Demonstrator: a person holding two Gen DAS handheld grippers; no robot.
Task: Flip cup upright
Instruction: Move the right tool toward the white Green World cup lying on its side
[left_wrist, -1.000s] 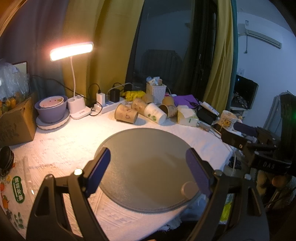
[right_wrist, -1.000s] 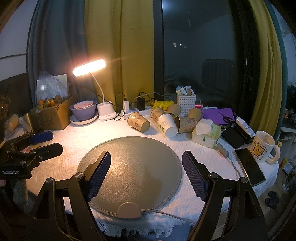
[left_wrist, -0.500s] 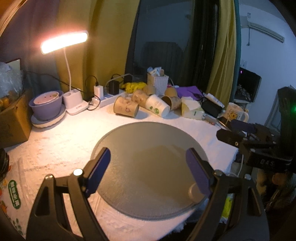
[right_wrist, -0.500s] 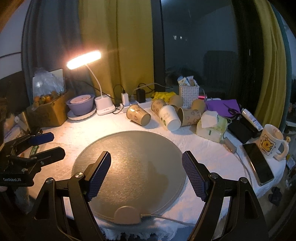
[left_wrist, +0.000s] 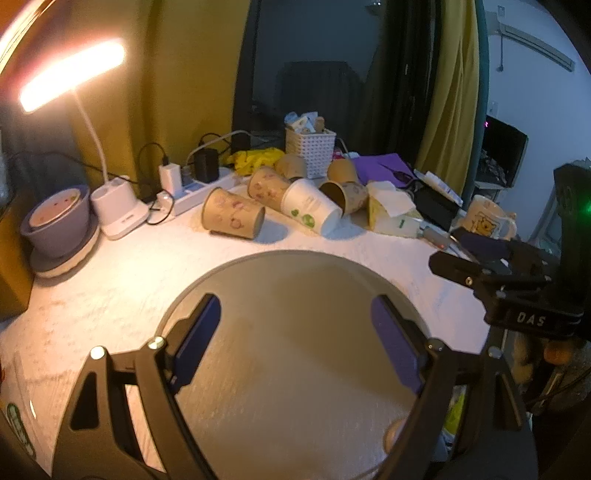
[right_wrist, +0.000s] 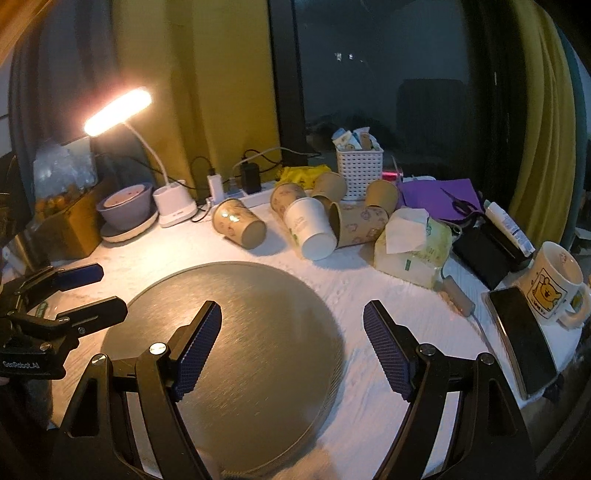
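Note:
Several paper cups lie on their sides at the back of the table: a brown patterned cup (left_wrist: 232, 217) (right_wrist: 239, 226) nearest the round mat, a white cup (left_wrist: 311, 211) (right_wrist: 311, 233) beside it, and more brown cups (right_wrist: 357, 224) behind. My left gripper (left_wrist: 293, 339) is open and empty above the grey round mat (left_wrist: 295, 332). My right gripper (right_wrist: 291, 343) is open and empty above the mat's right part (right_wrist: 258, 295). Each gripper shows in the other's view, the right one (left_wrist: 491, 266) and the left one (right_wrist: 62, 295).
A lit desk lamp (right_wrist: 118, 110) on a white base, a purple bowl (right_wrist: 127, 201), a power strip (left_wrist: 192, 199), a white basket (right_wrist: 358, 166), a tissue pack (right_wrist: 413, 243), a phone (right_wrist: 524, 339) and a bear mug (right_wrist: 554, 284) crowd the table's back and right.
Both grippers have moved forward toward the cups, which now look larger. The right gripper has also shifted right. Both stay open.

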